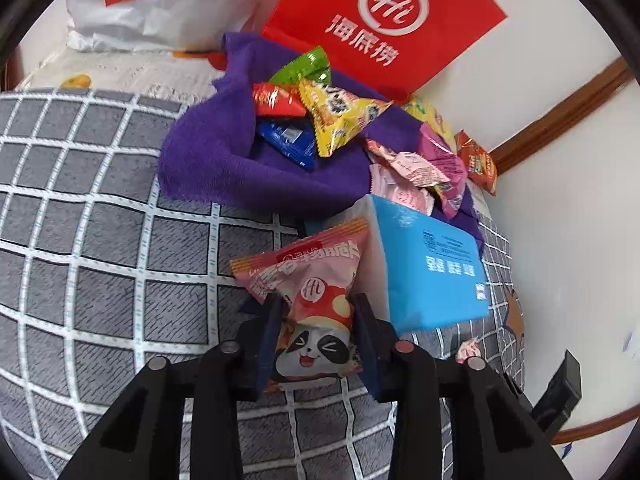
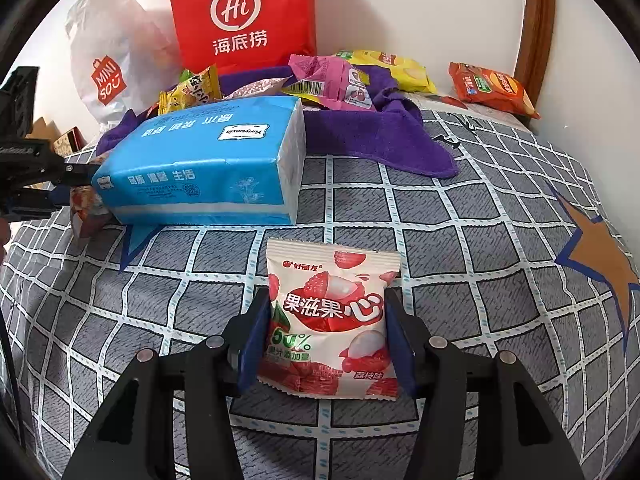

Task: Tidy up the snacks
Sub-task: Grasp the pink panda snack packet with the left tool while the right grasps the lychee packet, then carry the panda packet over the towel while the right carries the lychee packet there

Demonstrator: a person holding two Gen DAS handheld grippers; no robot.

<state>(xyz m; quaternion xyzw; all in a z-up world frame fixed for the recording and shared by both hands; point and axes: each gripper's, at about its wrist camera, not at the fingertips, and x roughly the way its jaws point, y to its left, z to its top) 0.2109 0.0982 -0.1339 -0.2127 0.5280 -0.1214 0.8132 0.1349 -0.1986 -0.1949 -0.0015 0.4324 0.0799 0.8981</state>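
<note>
My left gripper [image 1: 319, 298] is shut on a pink snack packet with a panda [image 1: 316, 280], squeezing its sides just above the grey checked bedsheet [image 1: 80, 240], beside a blue tissue pack [image 1: 424, 264]. In the right wrist view that packet [image 2: 86, 208] shows at the tissue pack's [image 2: 200, 160] left end. My right gripper [image 2: 326, 294] stands open around a white and red lychee snack packet [image 2: 332, 312]. This packet lies flat on the sheet, with the pads beside its edges. Several more snack packets [image 1: 340, 116] lie piled on a purple towel [image 1: 224, 160].
A red paper bag [image 2: 240, 12] and a white plastic bag [image 2: 108, 64] stand against the wall behind the towel [image 2: 360, 136]. An orange packet [image 2: 492, 88] lies at the far right near a wooden frame [image 2: 536, 32]. Open sheet lies on the right.
</note>
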